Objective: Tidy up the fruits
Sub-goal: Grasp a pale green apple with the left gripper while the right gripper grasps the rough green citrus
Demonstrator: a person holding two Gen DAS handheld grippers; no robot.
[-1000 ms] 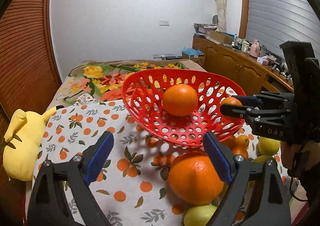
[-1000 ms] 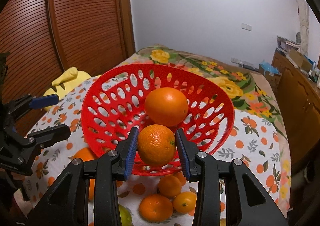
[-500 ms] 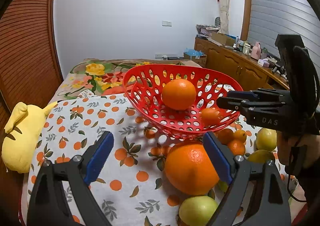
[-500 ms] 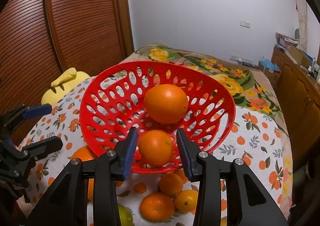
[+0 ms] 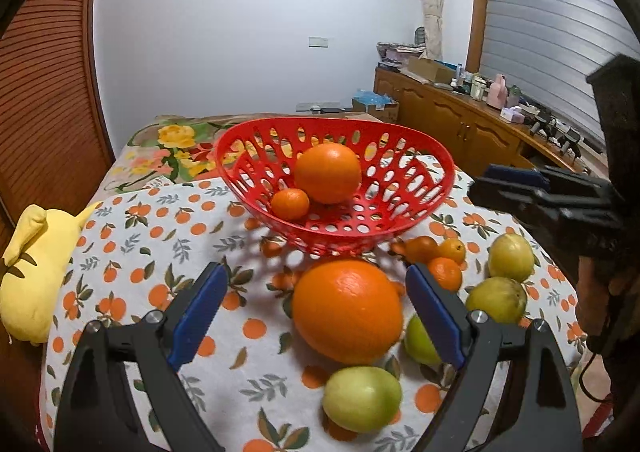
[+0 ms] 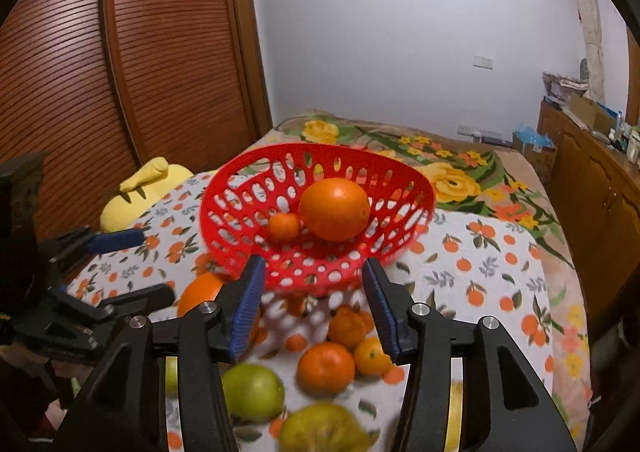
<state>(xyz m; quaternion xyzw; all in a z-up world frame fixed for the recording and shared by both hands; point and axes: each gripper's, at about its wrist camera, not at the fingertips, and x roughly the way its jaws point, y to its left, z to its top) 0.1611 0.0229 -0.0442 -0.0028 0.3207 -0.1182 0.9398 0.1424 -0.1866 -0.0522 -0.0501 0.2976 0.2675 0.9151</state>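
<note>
A red perforated basket (image 5: pixel 432 196) (image 6: pixel 248 252) stands on the orange-print cloth and holds a big orange (image 5: pixel 327 173) (image 6: pixel 334 209) and a small mandarin (image 5: pixel 290 204) (image 6: pixel 283 227). My left gripper (image 5: pixel 314 304) is open, its blue pads either side of a large orange (image 5: pixel 346 310) on the cloth, not touching it. My right gripper (image 6: pixel 312 306) hangs just in front of the basket; its jaws are opening and nothing is between them. Small mandarins (image 6: pixel 326 366) and green-yellow fruits (image 6: pixel 253 392) (image 5: pixel 362 398) lie near the front edge.
A yellow plush toy (image 5: pixel 32 276) (image 6: pixel 138 192) lies at the cloth's left edge. A floral blanket (image 6: pixel 452 176) spreads behind the basket. A wooden sideboard (image 5: pixel 460 128) with clutter runs along the right wall, and a slatted wooden door (image 6: pixel 100 72) stands left.
My right gripper let go of the small mandarin, which now rests in the basket beside the big orange, and pulled back with wider jaws. My left gripper moved closer around the large orange.
</note>
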